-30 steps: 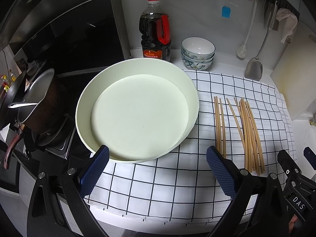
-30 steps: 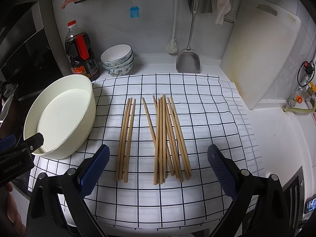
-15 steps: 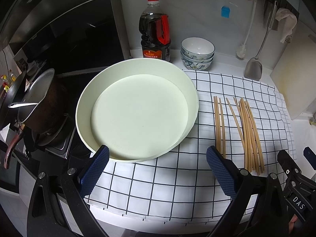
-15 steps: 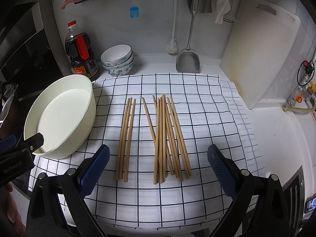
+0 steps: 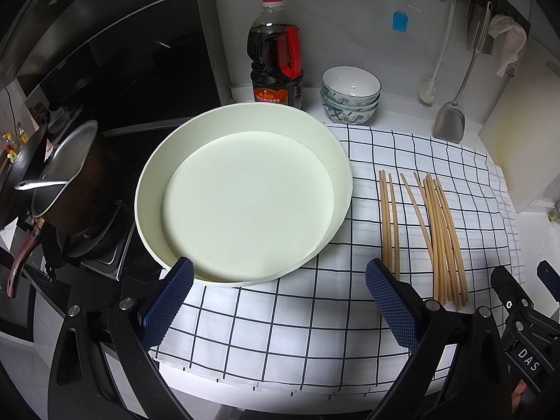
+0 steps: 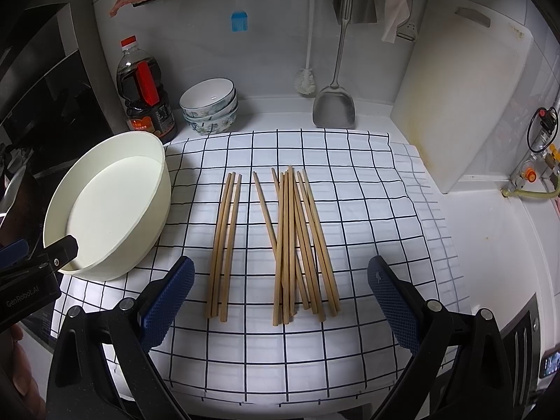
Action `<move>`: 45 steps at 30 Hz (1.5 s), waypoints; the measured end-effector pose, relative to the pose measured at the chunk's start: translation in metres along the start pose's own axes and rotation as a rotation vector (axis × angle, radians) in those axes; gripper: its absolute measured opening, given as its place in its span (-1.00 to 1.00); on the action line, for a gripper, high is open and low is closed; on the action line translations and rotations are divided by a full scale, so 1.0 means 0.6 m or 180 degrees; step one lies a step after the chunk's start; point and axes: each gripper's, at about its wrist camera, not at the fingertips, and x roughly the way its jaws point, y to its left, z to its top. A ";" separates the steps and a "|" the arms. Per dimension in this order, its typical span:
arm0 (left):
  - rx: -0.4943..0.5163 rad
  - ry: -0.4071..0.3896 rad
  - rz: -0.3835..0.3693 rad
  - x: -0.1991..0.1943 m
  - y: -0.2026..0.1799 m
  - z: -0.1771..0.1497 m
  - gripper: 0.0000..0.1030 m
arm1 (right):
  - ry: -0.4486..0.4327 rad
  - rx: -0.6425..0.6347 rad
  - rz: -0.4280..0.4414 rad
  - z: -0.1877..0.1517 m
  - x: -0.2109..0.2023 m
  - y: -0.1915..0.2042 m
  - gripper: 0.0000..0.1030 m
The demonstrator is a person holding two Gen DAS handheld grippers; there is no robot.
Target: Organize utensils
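Several wooden chopsticks lie on a white checked cloth (image 6: 367, 210): a neat group of three (image 6: 224, 245) and, to its right, a loose crossed pile (image 6: 297, 245). The left wrist view shows the three (image 5: 388, 220) and the pile (image 5: 441, 238) at right. A round cream basin (image 5: 245, 196) sits at the cloth's left edge, empty, also visible as the basin (image 6: 105, 206). My left gripper (image 5: 280, 301) hovers open at the basin's near rim. My right gripper (image 6: 280, 301) is open above the near ends of the chopsticks, touching none.
A dark oil bottle (image 6: 145, 94) and stacked patterned bowls (image 6: 210, 108) stand at the back wall. A metal spatula (image 6: 334, 105), brush and cloth hang there. A white cutting board (image 6: 462, 105) leans at right. A pot (image 5: 66, 182) sits on the stove at left.
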 end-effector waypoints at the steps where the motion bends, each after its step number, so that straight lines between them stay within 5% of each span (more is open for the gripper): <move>1: -0.0001 0.0001 -0.0001 0.000 0.000 0.000 0.88 | -0.0002 0.0000 0.0001 0.000 0.000 0.000 0.84; 24: 0.0178 0.0159 -0.0153 0.037 -0.056 -0.023 0.88 | 0.0117 0.0108 0.0077 -0.024 0.029 -0.059 0.84; 36: 0.0212 0.0117 -0.0480 0.121 -0.134 -0.056 0.88 | 0.0107 0.0102 0.0195 -0.056 0.116 -0.151 0.83; 45: 0.0163 -0.0041 -0.0315 0.180 -0.161 -0.058 0.88 | 0.0106 0.0045 0.0111 -0.044 0.199 -0.181 0.83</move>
